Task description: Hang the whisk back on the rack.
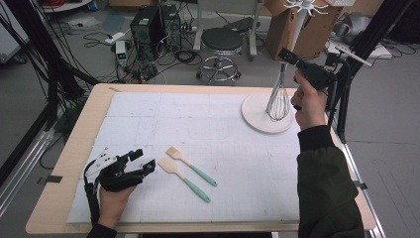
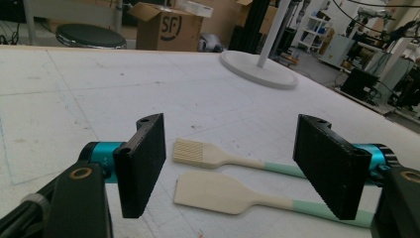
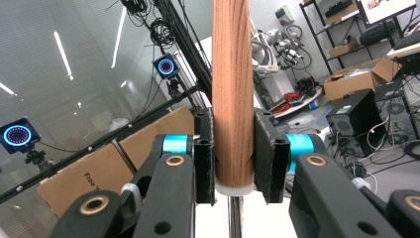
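Observation:
A wire whisk (image 1: 279,103) hangs upright over the round white base (image 1: 257,121) of a stand at the table's far right. My right gripper (image 1: 288,54) is shut on the whisk's wooden handle (image 3: 233,89), which stands vertical between the pads of the right gripper (image 3: 233,153). Two cream spatulas with mint handles lie side by side near the front left: a ridged one (image 1: 190,167) (image 2: 198,151) and a flat one (image 1: 183,178) (image 2: 213,191). My left gripper (image 1: 144,159) (image 2: 237,168) rests low just left of their blades, open, with nothing between its jaws.
A white foam sheet (image 1: 223,163) covers the wooden table. The stand's white pole (image 1: 299,25) rises from the base toward hooks at the top. Behind the table are a stool (image 1: 221,42), cardboard boxes and cables; a black frame post (image 1: 346,79) stands at the right edge.

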{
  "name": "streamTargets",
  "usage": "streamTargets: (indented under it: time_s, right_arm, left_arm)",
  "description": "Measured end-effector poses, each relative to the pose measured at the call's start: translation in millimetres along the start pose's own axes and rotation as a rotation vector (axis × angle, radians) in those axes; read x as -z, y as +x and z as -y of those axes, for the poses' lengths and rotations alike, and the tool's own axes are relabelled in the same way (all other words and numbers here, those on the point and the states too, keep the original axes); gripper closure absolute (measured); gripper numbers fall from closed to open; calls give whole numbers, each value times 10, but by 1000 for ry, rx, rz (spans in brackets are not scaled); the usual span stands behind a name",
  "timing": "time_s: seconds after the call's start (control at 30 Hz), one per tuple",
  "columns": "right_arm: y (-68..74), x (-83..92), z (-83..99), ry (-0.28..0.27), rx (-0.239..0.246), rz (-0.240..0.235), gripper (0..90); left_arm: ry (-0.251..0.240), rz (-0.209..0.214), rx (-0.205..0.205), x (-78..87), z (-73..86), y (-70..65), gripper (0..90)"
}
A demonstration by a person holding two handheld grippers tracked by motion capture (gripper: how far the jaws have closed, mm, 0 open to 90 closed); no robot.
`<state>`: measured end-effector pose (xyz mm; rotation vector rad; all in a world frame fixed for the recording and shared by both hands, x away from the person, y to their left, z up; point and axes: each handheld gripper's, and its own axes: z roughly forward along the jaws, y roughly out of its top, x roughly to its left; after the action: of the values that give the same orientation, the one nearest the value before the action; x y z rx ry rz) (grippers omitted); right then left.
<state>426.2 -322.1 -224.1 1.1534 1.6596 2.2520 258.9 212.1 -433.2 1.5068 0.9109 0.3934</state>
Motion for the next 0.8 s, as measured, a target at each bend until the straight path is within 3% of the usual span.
streamTargets:
  time_s: [0.43, 0.8]
  right_arm:
    - [-115, -54, -93, 5, -1, 49, 735]
    - [-220, -45, -106, -4, -7, 52, 735]
  left_arm:
    - [-6, 1, 13, 22, -9, 7, 295]
    - [-4, 8, 11, 9, -13, -14, 295]
